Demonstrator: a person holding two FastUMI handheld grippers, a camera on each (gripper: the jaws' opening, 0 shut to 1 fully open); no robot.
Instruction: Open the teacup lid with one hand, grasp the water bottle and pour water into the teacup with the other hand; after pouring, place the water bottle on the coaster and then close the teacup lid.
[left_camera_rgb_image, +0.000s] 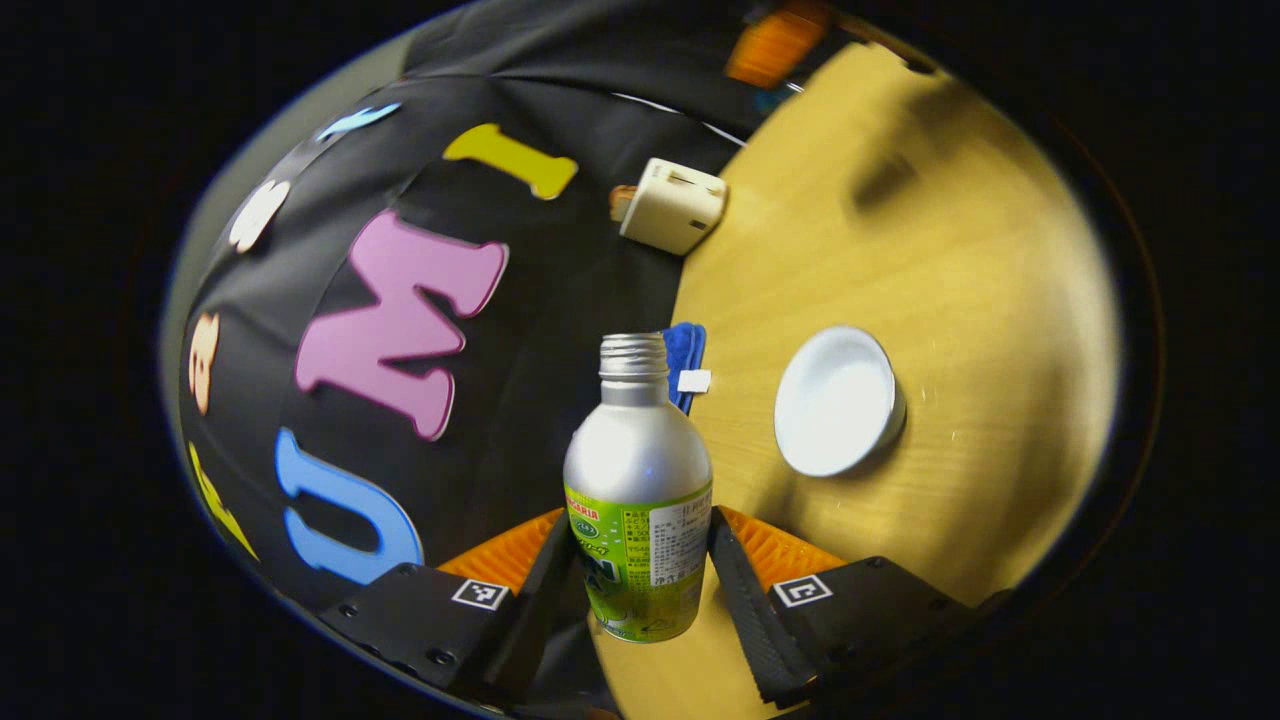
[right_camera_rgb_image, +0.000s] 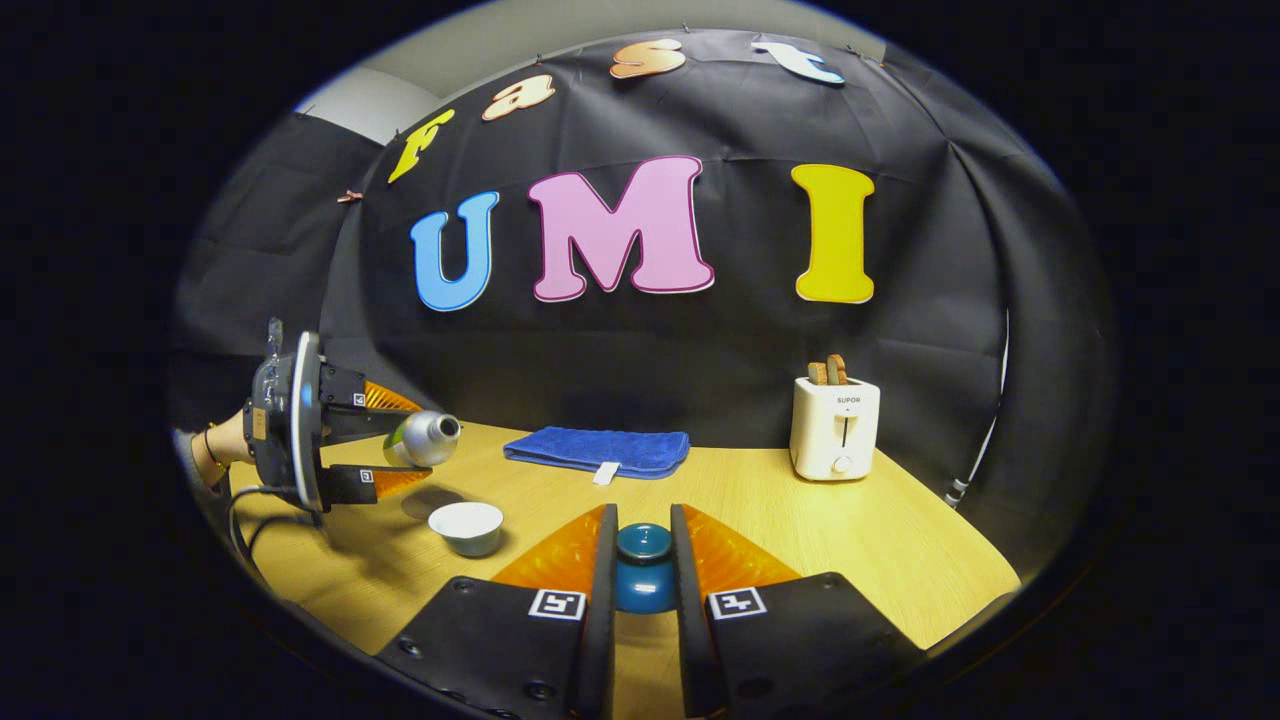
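Left tool (left_camera_rgb_image: 640, 570) pinched the tilted bottle (left_camera_rgb_image: 638, 480) above the teacup (left_camera_rgb_image: 838, 400); right tool (right_camera_rgb_image: 640, 570) clamped the lid (right_camera_rgb_image: 643, 560) over the bench (right_camera_rgb_image: 850, 530).

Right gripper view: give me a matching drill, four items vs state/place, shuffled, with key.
Items:
1. water bottle
2. teacup
3. teacup lid
4. blue towel

States:
A. folded flat at the back of the table
B. pinched between the right tongs
C. tipped sideways in the left tongs, mouth uncapped
D. open, standing on the table below the bottle

Pairs: 1-C, 2-D, 3-B, 4-A
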